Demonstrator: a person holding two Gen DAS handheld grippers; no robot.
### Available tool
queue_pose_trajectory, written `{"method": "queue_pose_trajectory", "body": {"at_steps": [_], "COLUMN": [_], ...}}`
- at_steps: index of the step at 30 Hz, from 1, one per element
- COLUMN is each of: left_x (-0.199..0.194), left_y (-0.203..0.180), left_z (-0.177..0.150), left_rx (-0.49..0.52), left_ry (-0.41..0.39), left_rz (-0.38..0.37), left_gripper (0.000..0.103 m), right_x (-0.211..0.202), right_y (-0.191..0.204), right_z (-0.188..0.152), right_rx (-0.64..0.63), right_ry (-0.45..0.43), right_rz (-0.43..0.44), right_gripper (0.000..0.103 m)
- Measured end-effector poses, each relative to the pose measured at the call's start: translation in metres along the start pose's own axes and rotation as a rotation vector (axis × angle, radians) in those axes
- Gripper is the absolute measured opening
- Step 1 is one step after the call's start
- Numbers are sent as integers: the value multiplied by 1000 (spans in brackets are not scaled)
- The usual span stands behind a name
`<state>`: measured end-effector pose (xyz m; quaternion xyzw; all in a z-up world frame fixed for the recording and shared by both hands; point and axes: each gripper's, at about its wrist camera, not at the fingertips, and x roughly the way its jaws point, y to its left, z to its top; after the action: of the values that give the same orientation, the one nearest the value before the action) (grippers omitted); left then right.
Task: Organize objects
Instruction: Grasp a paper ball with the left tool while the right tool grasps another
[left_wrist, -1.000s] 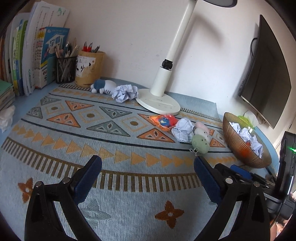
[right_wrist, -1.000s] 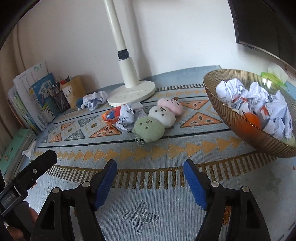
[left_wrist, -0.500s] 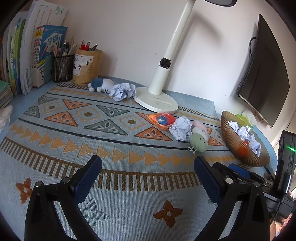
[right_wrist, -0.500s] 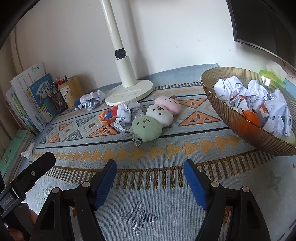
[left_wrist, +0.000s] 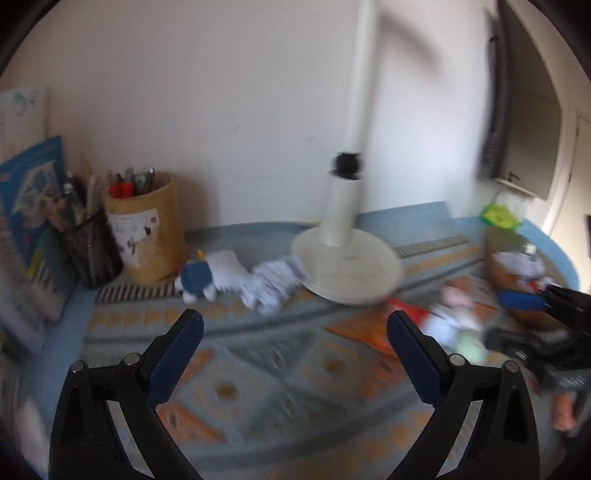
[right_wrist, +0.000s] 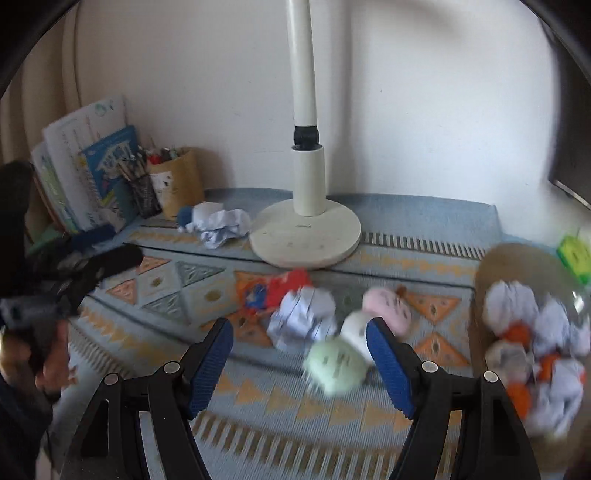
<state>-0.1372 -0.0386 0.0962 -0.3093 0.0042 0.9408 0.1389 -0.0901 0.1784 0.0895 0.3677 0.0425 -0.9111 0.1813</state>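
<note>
Your right tool (right_wrist: 300, 354) is spread wide with nothing between its pads, and it is the nearer one to the clutter in the middle of the counter (right_wrist: 258, 417). The crumpled paper ball (right_wrist: 301, 321) lies just ahead of it and slightly above the gap, touching the three-part plush (right_wrist: 351, 339), whose long axis runs diagonally from green, nearest you, up to pink on the right. The basket (right_wrist: 480, 295) of paper balls sits near, to the right, with open mat between.

Your left tool (left_wrist: 295, 338) is also spread and empty. A second paper ball (left_wrist: 273, 284) lies ahead between its pads' line, wedged between the blue-and-white plush (left_wrist: 210, 275) and the lamp base (left_wrist: 347, 266). That side is tighter, I judge: the base crowds the right pad.
</note>
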Motion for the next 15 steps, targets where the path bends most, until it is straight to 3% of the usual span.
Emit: {"method": "queue_pose_trajectory", "body": {"at_steps": [3,6,10,12,14,15], "left_x": [40,73,96,102,110,112], "left_y": [10,7,-4,-7,-10,-11], "left_z": [10,17,15,15,14,13], "left_rx": [2,65,134,146,158,164], "left_ry": [17,37,60,82,120,132], "left_rz": [8,22,31,7,15,26], "left_gripper": [99,99,97,77,59,47], "right_x": [23,43,60,61,63,61], "right_y": [-3,-4,-11,-12,-6,-4], "right_z": [7,10,5,2,0,-1], "right_rx": [-13,-28,-16,-14,-37,-46], "right_ry": [22,46,84,80,81,69], "right_rz": [33,23,46,69,57,51], "right_gripper": [73,73,63,56,43,43]}}
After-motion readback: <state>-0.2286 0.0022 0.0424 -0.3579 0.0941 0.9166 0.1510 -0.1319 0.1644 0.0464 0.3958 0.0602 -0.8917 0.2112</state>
